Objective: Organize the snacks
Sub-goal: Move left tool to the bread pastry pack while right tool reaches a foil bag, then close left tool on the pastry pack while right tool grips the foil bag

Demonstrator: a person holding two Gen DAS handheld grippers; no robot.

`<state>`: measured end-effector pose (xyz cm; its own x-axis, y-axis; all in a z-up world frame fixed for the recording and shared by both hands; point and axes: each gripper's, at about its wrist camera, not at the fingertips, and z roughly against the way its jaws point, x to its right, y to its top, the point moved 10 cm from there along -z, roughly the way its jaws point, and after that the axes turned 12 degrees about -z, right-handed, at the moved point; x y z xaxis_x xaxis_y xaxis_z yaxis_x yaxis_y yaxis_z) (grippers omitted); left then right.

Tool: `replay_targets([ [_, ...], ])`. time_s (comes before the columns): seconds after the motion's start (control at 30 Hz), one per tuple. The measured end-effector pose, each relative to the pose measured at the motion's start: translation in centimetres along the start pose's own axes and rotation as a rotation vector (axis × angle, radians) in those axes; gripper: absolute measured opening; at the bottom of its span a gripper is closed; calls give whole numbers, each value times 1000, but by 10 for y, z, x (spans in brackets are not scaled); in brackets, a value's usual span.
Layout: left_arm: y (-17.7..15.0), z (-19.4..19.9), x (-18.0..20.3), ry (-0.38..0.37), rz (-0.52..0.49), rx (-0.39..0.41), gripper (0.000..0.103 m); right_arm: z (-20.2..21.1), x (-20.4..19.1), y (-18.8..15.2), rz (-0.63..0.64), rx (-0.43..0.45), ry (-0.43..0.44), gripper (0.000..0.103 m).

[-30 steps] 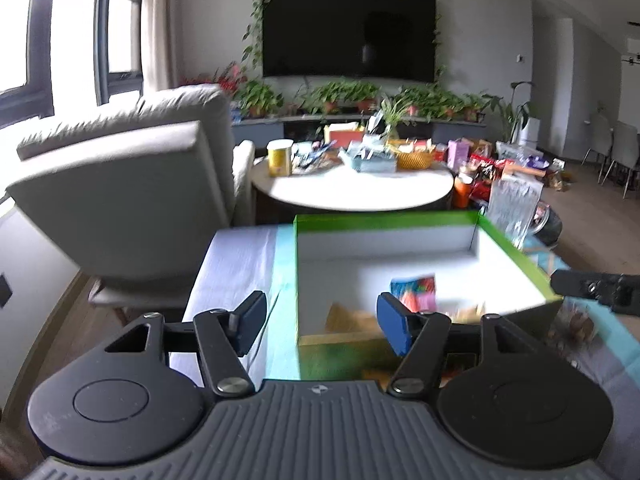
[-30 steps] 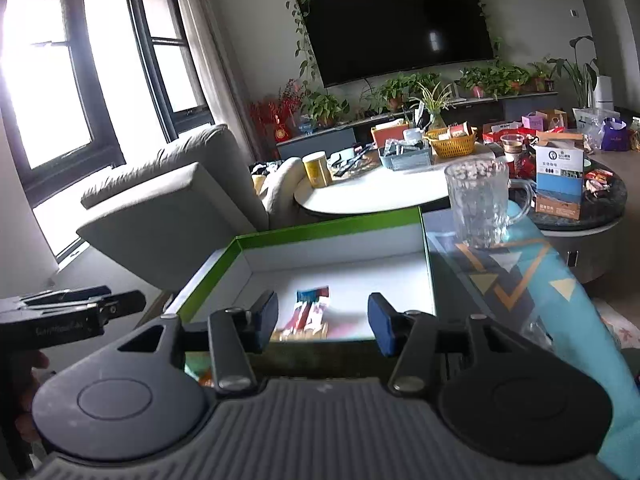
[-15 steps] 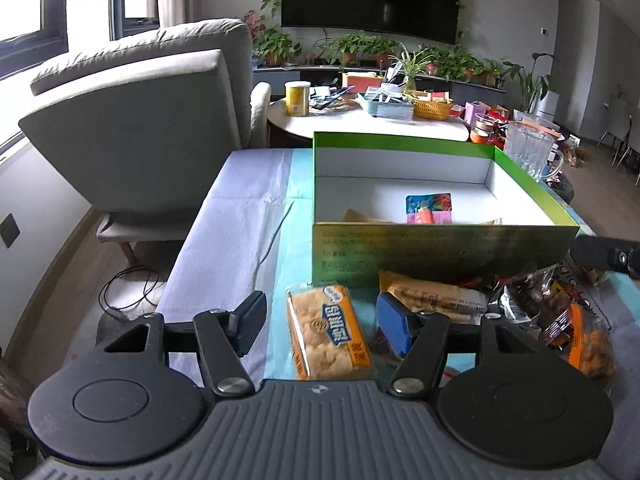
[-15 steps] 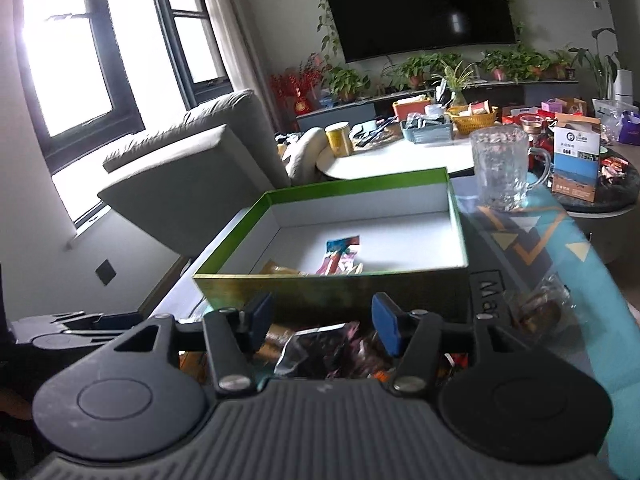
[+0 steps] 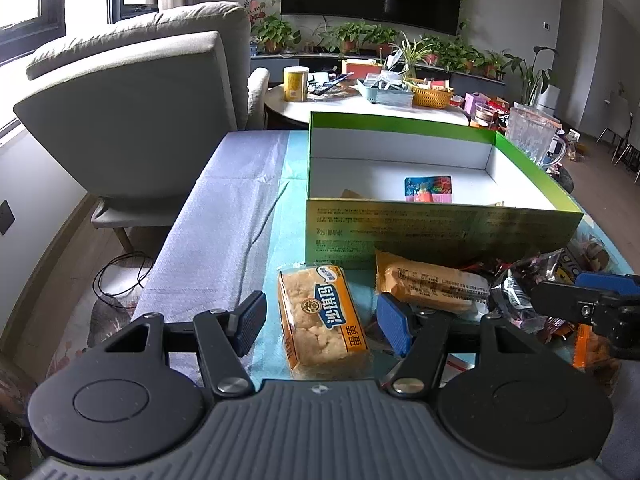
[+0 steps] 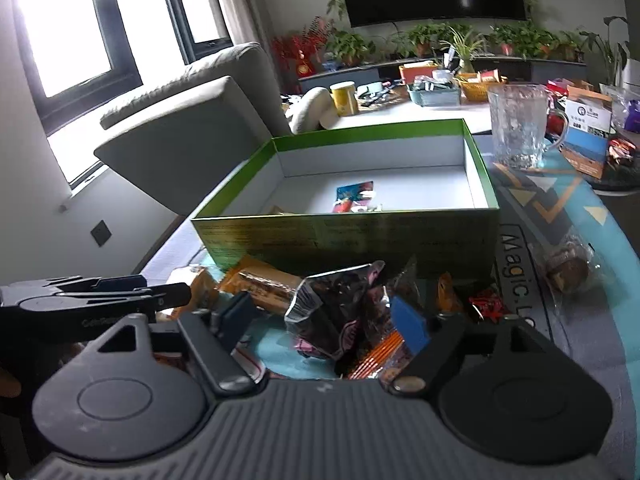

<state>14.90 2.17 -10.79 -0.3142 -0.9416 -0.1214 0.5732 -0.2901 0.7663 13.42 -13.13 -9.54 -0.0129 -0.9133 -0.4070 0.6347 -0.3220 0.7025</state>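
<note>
Green box (image 5: pixel 436 228): cardboard, printed outer wall with slight sheen, inside matt white. Egg-yolk snack pack (image 5: pixel 322 316): clear glossy plastic wrap, rough crumbly cake visible through it. Orange snack bar (image 5: pixel 432 286): shiny plastic film. Dark snack bag (image 6: pixel 336 312): crinkled metallic foil, very reflective. Worktop (image 5: pixel 224 240) cover: pale cloth-like sheet, matt, creased; teal mat (image 6: pixel 576 216) beside it smooth, printed. Left gripper (image 5: pixel 320 322): matt black plastic, ribbed grey housing, blue ribbed pads (image 5: pixel 394 328), bright metal screw heads. Right gripper (image 6: pixel 324 324): same finish. Glass mug (image 6: pixel 518 128): clear, textured surface. Armchair (image 5: pixel 132 120): grey woven fabric, matt. Floor: wood, low sheen.
</note>
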Motion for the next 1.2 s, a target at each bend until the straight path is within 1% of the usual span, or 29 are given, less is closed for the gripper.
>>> replay_targets([
  [0.53, -12, -21, 3, -12, 9, -60, 59, -9, 2, 2, 5, 10, -36, 49],
  [0.67, -15, -24, 3, -16, 16, -68, 59, -7, 4, 6, -2, 43, -61, 49],
  [0.77, -17, -25, 3, -20, 21, -71, 59, -12, 5, 4, 4, 26, -67, 49],
  [0.83, -16, -28, 2, -21, 25, -70, 59, -13, 4, 3, 16, 35, -71, 49],
  [1.0, -16, -30, 0, -22, 29, -69, 59, -14, -9, 1, 56, 35, -30, 49],
  [1.1, -16, -30, 0, -24, 33, -63, 59, -20, -13, -2, 106, 37, -44, 49],
  [1.2, -16, -30, 0, -35, 39, -54, 55, -27, -12, -4, 134, 36, -61, 49],
])
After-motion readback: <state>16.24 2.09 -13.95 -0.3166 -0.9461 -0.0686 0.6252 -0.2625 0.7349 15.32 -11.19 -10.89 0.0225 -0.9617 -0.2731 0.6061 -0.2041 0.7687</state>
